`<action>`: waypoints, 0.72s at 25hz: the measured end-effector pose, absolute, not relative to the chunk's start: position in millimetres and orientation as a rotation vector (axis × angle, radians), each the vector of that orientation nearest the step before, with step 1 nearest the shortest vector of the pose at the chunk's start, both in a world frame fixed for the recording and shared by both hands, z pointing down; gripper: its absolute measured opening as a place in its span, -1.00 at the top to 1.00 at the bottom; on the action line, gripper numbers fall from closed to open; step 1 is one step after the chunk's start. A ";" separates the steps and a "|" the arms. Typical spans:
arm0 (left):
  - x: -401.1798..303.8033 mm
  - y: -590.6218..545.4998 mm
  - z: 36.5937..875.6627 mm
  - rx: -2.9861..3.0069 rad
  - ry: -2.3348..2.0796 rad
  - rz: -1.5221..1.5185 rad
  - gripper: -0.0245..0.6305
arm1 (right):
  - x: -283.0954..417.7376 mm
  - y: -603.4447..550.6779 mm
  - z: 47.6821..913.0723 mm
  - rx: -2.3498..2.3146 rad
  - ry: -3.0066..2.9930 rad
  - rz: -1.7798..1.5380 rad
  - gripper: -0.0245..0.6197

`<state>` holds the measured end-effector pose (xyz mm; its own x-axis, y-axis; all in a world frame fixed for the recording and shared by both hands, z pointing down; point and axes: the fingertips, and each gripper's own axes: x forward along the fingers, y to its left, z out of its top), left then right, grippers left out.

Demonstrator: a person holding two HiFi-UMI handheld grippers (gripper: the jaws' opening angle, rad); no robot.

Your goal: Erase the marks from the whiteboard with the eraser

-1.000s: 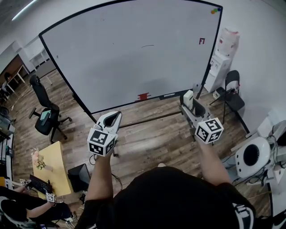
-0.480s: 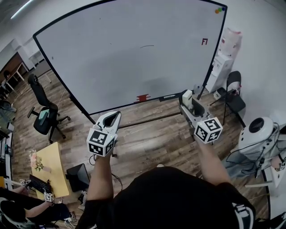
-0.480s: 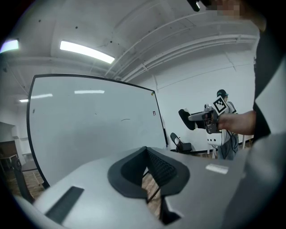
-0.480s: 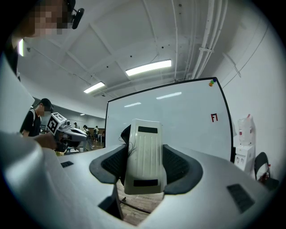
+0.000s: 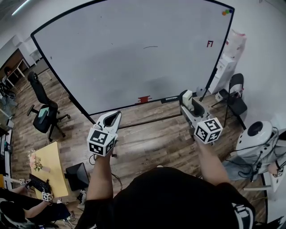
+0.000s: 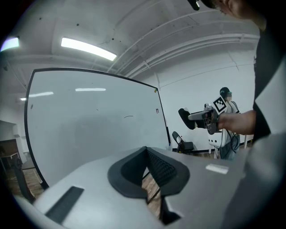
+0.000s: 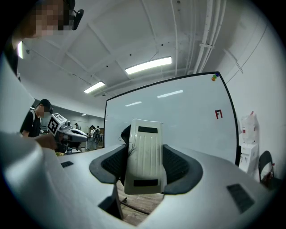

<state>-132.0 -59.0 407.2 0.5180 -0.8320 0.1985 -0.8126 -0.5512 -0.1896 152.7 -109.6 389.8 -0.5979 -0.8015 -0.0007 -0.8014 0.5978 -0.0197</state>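
**While the right gripper (image 5: 188, 95) is clamping the eraser (image 5: 187, 99), marks are showing on the whiteboard (image 5: 125, 58)**

As the head view is looking down, the person is holding both tools out over the wooden floor (image 5: 152, 136), well apart from the board on the far side. The left gripper (image 5: 114, 116) is pointing toward the board's left half. The right one is pointing toward its right end, with the pale eraser standing between the jaws. On the board a thin dark stroke (image 5: 150, 46) is lying near the middle, a small red mark (image 5: 209, 44) is sitting far right, and coloured magnets (image 5: 227, 12) are clinging to the right corner. A black office chair (image 5: 42, 112) is standing at the left, a folding chair (image 5: 235, 100) at the right.

Where the left gripper view is looking along its jaws, the ribbed pads (image 6: 163, 167) are meeting at their tips, drawn narrow and holding nothing, with floor showing through the slit behind them. The right gripper is hanging at the right of this view.

Since the right gripper view is facing the board, the eraser (image 7: 144, 152) is filling the gap, both pads pressing its sides. The red mark (image 7: 218, 114) is showing beyond it at the right.
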 end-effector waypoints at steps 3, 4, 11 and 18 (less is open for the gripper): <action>-134.1 -67.9 406.4 -2.670 1.463 -0.419 0.90 | 150.4 -121.6 387.8 -1.392 2.803 -0.033 0.18; -134.7 -71.4 406.1 -2.668 1.469 -0.421 0.90 | 149.9 -125.8 387.6 -1.387 2.804 -0.036 0.18; -133.8 -95.1 404.4 -2.659 1.512 -0.440 0.90 | 150.1 -153.6 384.3 -1.347 2.807 -0.043 0.18; -124.6 -118.7 403.9 -2.646 1.536 -0.453 0.90 | 154.4 -187.3 380.8 -1.316 2.816 -0.044 0.18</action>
